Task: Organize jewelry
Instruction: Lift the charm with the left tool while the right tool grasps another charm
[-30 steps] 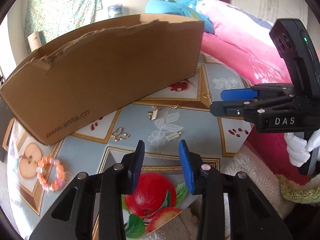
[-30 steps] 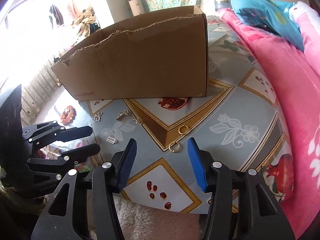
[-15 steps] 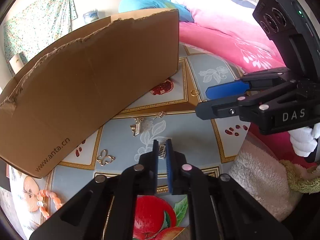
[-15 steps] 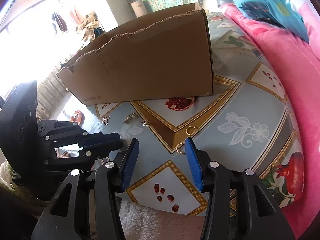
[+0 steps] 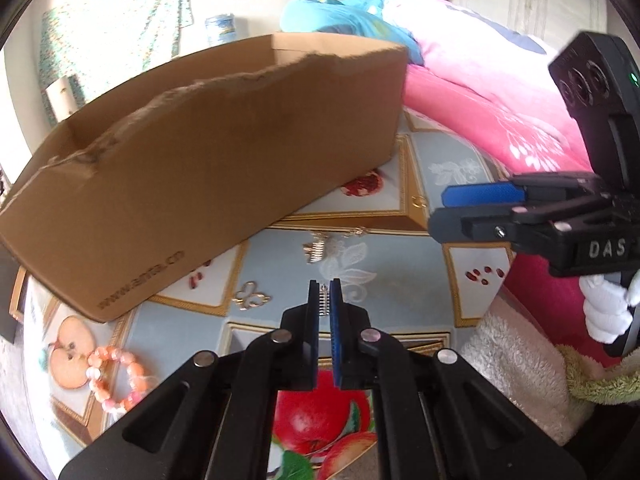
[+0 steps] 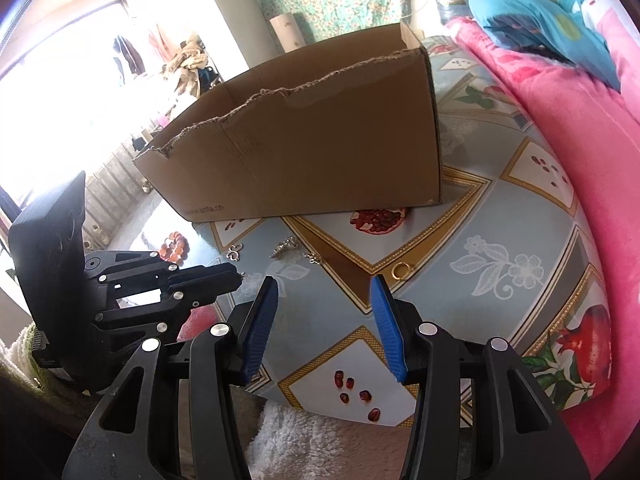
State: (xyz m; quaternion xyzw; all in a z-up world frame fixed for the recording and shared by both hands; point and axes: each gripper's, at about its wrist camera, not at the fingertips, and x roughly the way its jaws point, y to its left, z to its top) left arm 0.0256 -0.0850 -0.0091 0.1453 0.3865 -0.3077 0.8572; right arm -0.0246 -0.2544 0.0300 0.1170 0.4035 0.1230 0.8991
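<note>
The left tool [image 5: 324,292] is closed on a small silver comb-shaped charm [image 5: 323,303], which is pinched between its blue pads [image 5: 335,320] and sticks out a little at the tips, above the counter [image 5: 400,280] with the pale blue and gold fruit-pattern cloth.

Going from left to right in the left wrist view, a bracelet of orange and white beads [image 5: 116,376] lies near the left edge of the counter, beside a printed half apple. Next, a small gold butterfly-shaped pendant [image 5: 251,300] lies just in front of the big brown open cardboard box [image 5: 224,168] with a torn upper edge. Farther right, a gold comb-shaped charm [image 5: 315,249] lies on a white flower print, and a thin gold piece lies near it, too small to tell. A small gold ring [image 5: 418,201] lies close to the right corner of the box.

The right tool [image 6: 324,304] is open, with nothing between its blue pads [image 6: 384,320]; it hovers over the counter, and the gold ring lies just beyond its right pad. A hand in a white glove [image 5: 604,308] holds it. A pink blanket [image 5: 480,120] lies on the right.
</note>
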